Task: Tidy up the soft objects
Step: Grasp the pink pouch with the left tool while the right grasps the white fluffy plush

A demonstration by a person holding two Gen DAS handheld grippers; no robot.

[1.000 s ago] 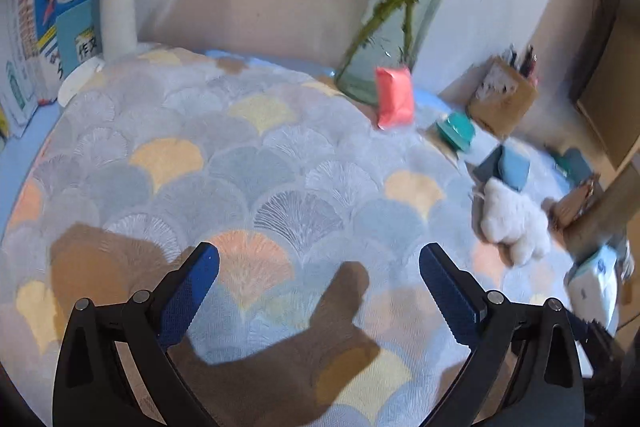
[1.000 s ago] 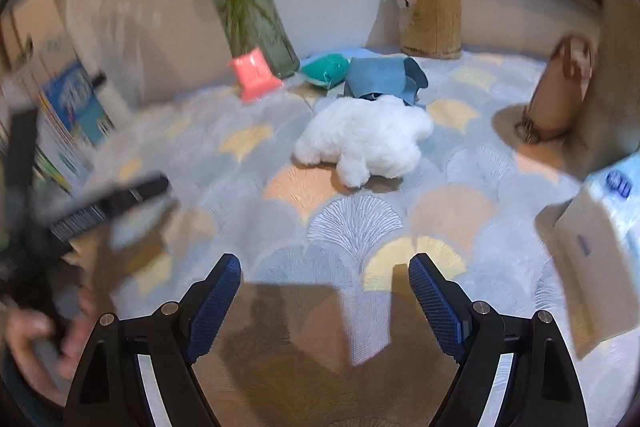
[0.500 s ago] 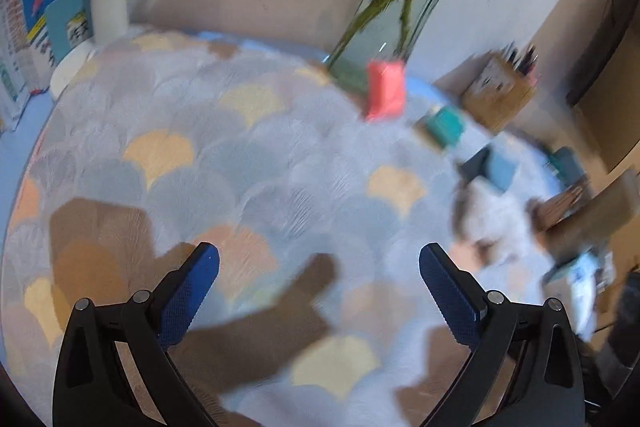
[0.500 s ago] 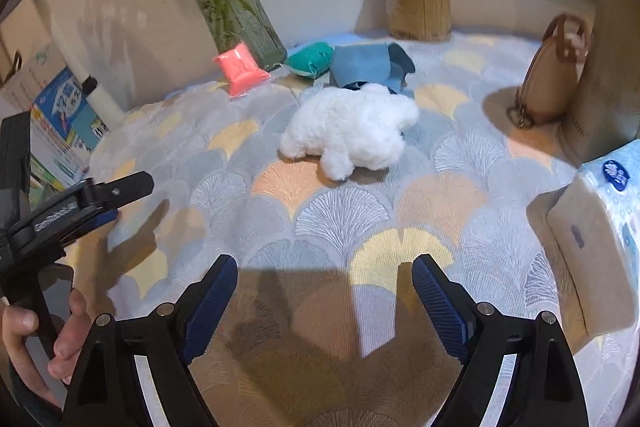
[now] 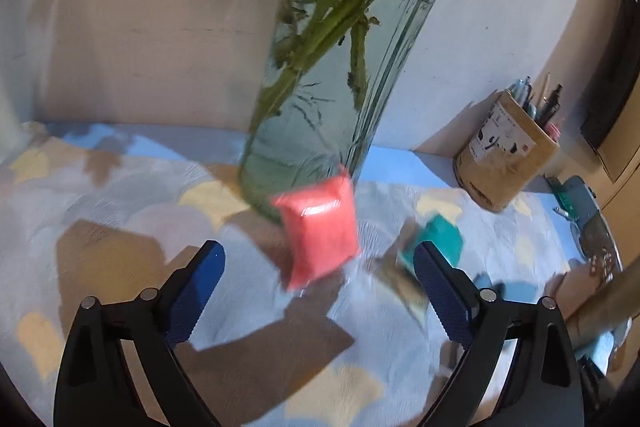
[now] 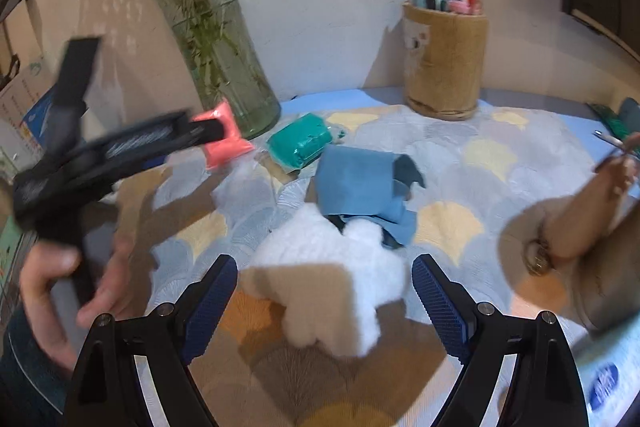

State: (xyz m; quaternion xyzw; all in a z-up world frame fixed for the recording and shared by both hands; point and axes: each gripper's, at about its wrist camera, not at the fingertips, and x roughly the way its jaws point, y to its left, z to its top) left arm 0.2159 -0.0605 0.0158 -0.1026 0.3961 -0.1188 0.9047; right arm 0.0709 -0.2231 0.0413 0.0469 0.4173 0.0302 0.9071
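A pink soft pouch (image 5: 320,231) leans against the foot of a glass vase (image 5: 320,67). My left gripper (image 5: 319,255) hovers just in front of it. Its jaws are closing, the pouch lies between the fingertips, and the pads stand clear of it. A teal pouch (image 5: 440,239) lies to the right. In the right wrist view a white plush toy (image 6: 360,279) lies between the wide-open fingers of my right gripper (image 6: 325,265), untouched. Behind the plush lie a crumpled blue cloth (image 6: 360,183), the teal pouch (image 6: 302,143) and the pink pouch (image 6: 228,147).
Everything rests on a scallop-patterned mat (image 5: 120,187) against a wall. A burlap pen holder (image 6: 444,67) stands at the back right. A brown bag (image 6: 580,227) and a tissue pack (image 6: 604,383) sit at the right edge. A person's hand (image 6: 52,291) holds the left gripper's handle.
My left gripper has swept across the mat up to the pink pouch and vase. My right gripper has moved forward, so the white plush now lies between its fingers.
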